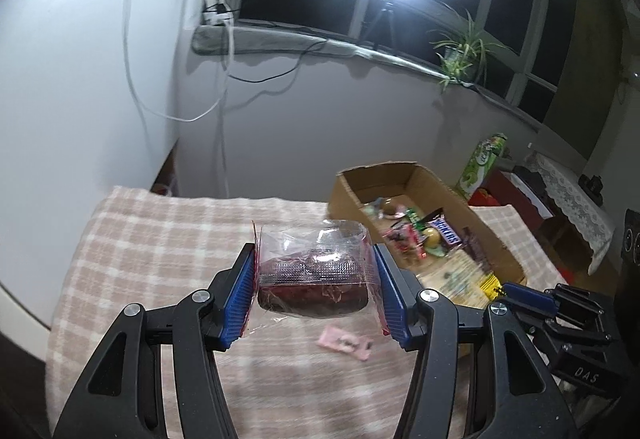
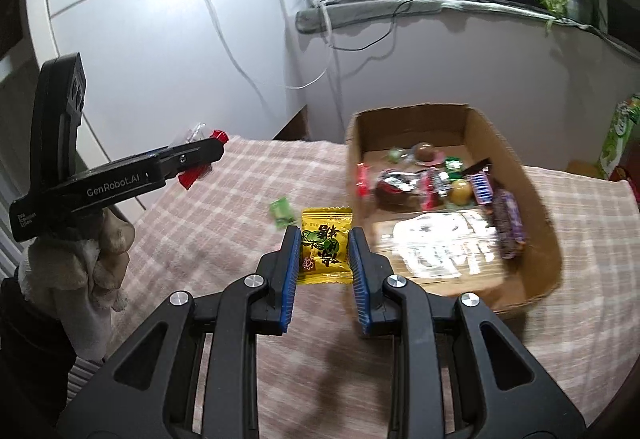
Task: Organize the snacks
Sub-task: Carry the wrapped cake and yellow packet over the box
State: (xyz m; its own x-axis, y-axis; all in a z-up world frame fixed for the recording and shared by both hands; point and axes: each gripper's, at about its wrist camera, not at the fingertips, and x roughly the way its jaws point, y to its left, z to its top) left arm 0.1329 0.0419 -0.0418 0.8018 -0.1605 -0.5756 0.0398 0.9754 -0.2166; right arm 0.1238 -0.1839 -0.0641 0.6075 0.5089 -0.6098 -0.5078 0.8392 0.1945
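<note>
Carry step, both loaded. My left hand-held gripper (image 1: 316,287) clamps clear-wrapped dark snack (image 1: 314,279); right hand-held gripper (image 2: 324,263) pinches yellow candy packet (image 2: 325,253). Both above checked surface (image 2: 224,239). Next: move to cardboard box (image 2: 548,223) far right, let go inside.

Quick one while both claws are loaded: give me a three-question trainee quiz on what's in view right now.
1. True or false: the left claw holds a dark red snack in a clear wrapper.
2. What does the right claw grip? A) a green candy B) a yellow packet C) a purple bar
3. Fill in: the cardboard box already contains several ____.

Key:
1. True; the wrapper is pinched between both pads, above the checked cloth.
2. B, the yellow packet; the green candy lies loose on the cloth.
3. Snacks, including a Snickers bar.
</note>
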